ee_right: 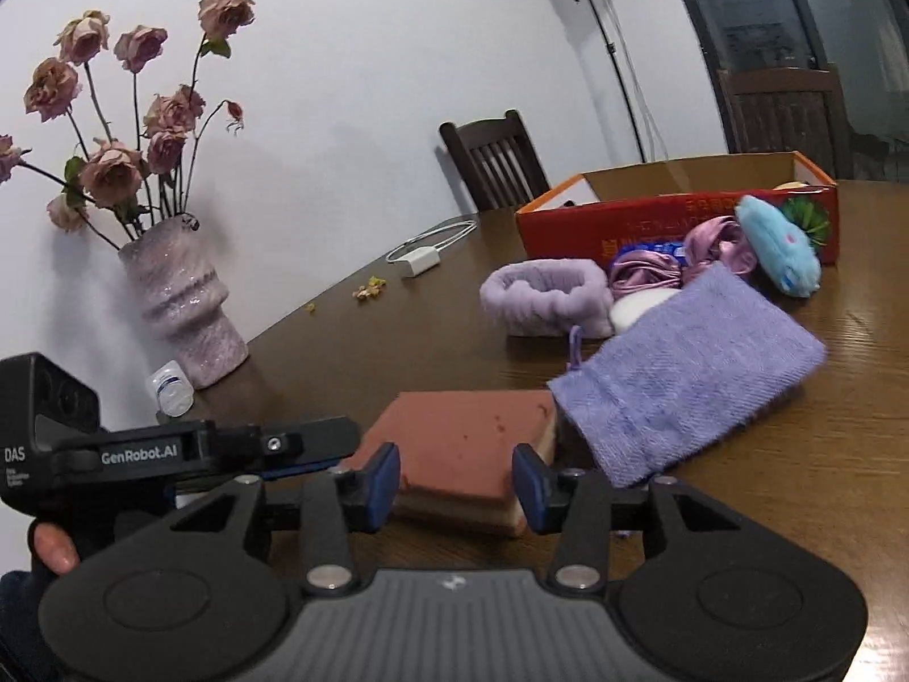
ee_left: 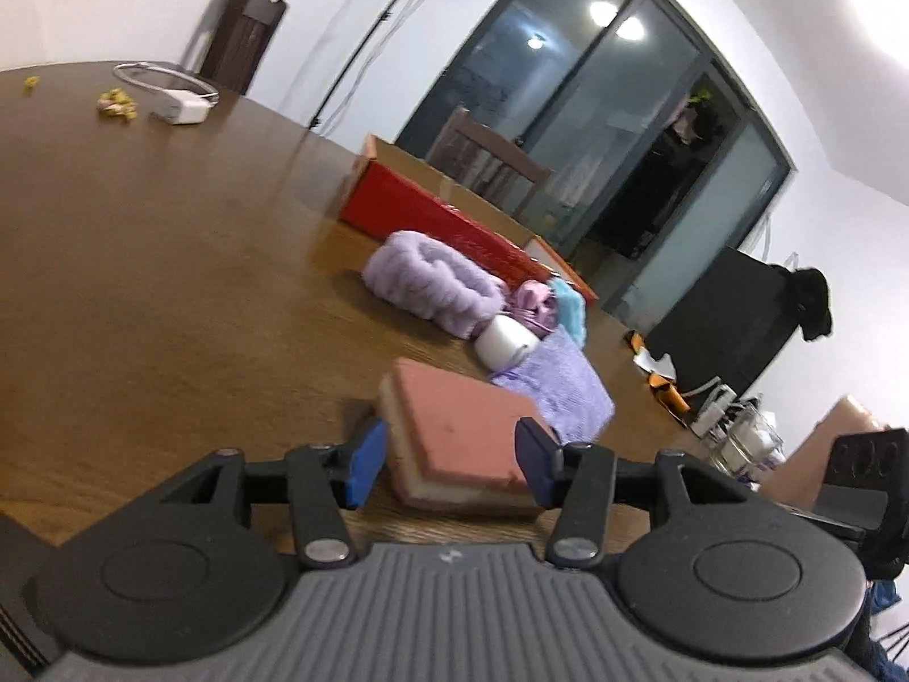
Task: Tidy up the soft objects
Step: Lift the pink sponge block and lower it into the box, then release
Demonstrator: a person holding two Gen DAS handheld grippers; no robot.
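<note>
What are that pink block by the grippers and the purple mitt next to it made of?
The pink block looks like a foam sponge: matte pink scouring layer over a pale, spongy base. The purple mitt looks like terry cloth, going by its looped, fuzzy weave.

Premises: a private home, dining or living area. A large dark wooden desk (ee_right: 352,341) stands against a plain white wall, with dark slat-backed wooden chairs (ee_right: 493,162) drawn up to it. A glazed ceramic vase (ee_right: 182,307) of dried pink roses (ee_right: 113,170) sits near the wall. A white laptop charger (ee_right: 420,260) with coiled cable lies on the desk. Tall dark-framed sliding glass doors (ee_left: 596,113) reflect ceiling lights. Dark clothing (ee_left: 815,301) hangs at the far side. A lamp on a light stand (ee_left: 363,51) stands beside the doors.
</note>
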